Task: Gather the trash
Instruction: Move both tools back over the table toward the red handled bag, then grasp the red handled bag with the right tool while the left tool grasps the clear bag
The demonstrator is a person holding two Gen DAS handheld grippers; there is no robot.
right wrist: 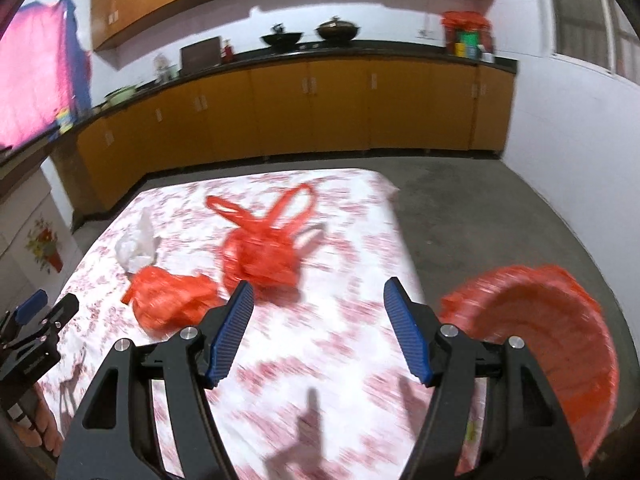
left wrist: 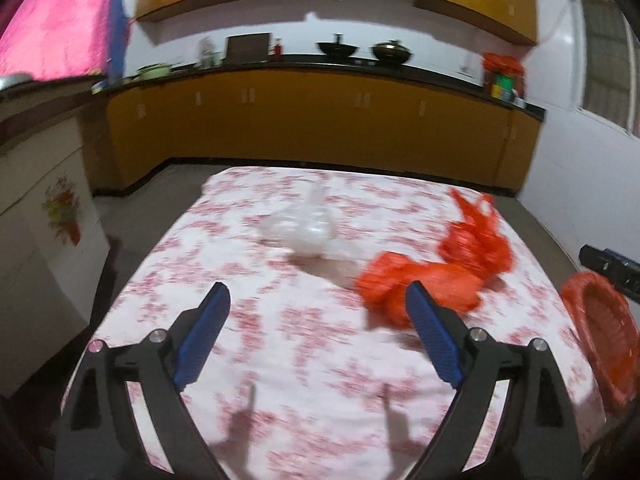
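Above a table (left wrist: 320, 360) in red-flowered cloth: left gripper (left wrist: 318, 300) spread wide, nothing between its blue pads; right gripper (right wrist: 318, 300) also parted and empty. On the cloth ahead, a crumpled orange bag (right wrist: 172, 304), a second orange bag with looped handles (right wrist: 260, 256) just beside it, and a clear plastic bag (left wrist: 304, 232) farther back. At the table's right edge, an orange basket (right wrist: 552, 328).
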